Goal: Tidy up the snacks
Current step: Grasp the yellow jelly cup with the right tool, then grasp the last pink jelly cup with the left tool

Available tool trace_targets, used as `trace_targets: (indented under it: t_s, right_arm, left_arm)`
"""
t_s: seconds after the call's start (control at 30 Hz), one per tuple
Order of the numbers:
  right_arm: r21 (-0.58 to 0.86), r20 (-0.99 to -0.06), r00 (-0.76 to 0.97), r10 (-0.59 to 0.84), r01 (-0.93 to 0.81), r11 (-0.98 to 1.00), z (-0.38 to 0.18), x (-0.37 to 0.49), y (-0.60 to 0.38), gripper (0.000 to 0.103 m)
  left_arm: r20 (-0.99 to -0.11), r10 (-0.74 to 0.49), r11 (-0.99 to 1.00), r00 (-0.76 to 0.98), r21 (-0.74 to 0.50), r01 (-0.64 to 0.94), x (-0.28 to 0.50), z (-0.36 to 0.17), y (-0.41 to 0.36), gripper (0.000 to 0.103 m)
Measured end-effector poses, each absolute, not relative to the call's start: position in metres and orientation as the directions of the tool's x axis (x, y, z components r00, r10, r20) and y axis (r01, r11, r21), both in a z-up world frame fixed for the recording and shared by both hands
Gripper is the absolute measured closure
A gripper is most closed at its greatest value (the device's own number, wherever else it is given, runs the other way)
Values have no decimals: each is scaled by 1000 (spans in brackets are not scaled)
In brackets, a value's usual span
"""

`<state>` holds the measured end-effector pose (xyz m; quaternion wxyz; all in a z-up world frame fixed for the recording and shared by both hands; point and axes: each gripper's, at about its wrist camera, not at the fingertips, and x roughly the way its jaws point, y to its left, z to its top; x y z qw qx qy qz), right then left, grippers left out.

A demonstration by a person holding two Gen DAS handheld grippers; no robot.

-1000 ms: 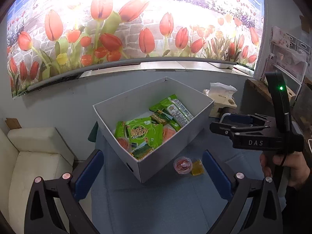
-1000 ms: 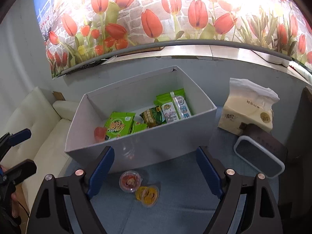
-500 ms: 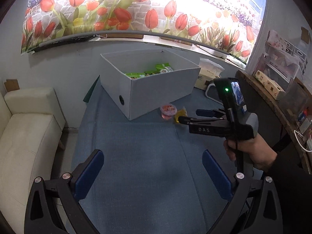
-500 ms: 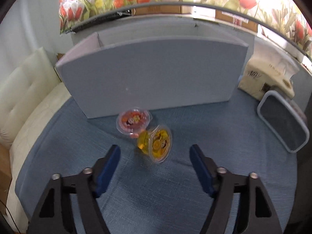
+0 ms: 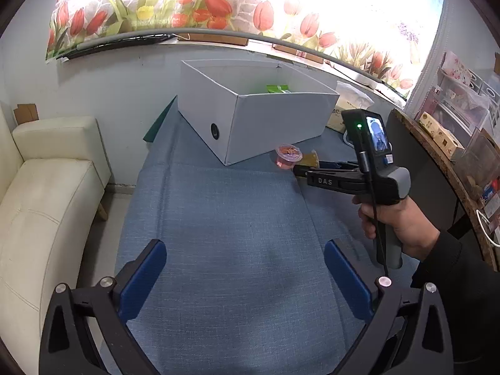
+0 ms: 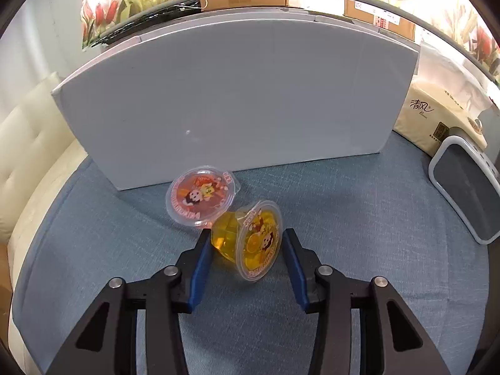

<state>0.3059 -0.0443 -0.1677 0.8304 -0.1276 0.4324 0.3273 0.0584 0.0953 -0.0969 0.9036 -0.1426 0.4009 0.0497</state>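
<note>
A yellow jelly cup [image 6: 250,243] lies tilted on its side on the blue cloth, between the pads of my right gripper [image 6: 245,243]. The pads stand close on both sides of the cup; contact is not clear. A red jelly cup [image 6: 200,200] sits upright just beyond it, touching the yellow cup, next to the white box [image 6: 237,100]. In the left wrist view the red cup [image 5: 289,155] and yellow cup [image 5: 310,158] lie by the box [image 5: 256,118], with green snack packs [image 5: 277,88] inside. My left gripper [image 5: 245,278] is open and empty, far back over the cloth.
A tissue pack [image 6: 443,115] and a grey-rimmed dark device [image 6: 468,187] lie right of the box. A cream sofa [image 5: 43,193] runs along the left of the table. A wooden shelf with boxes [image 5: 443,137] stands at the right.
My right gripper dropped to the cloth and narrowed around the yellow jelly cup. My left gripper pulled back and away from the box.
</note>
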Motion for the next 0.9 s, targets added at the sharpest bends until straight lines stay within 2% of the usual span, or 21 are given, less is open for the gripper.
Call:
trace_targets:
  t_s: [0.47,0.6,0.77,0.9]
  right_arm:
    - [95,-764,439,473,-649,755,-147,276,-115,54]
    - [91,-763,454,460,-630,772,-143,257,-149,54]
    - [134,-751,459,475,-599,790,-137,228,-191,54]
    - [134,-730,485,481,-588,798,-126,210,-213,54]
  left_arm:
    - [-753,-26,971,658,-176,-164,128,-106,64,0]
    - [-752,-57,967,657,-204,-149,155,-110,50,0]
    - [-760,-40,965,649,-197,-171,207,-126,29,0]
    - [-781,7,970,624,-147,-195,251,-146,18,0]
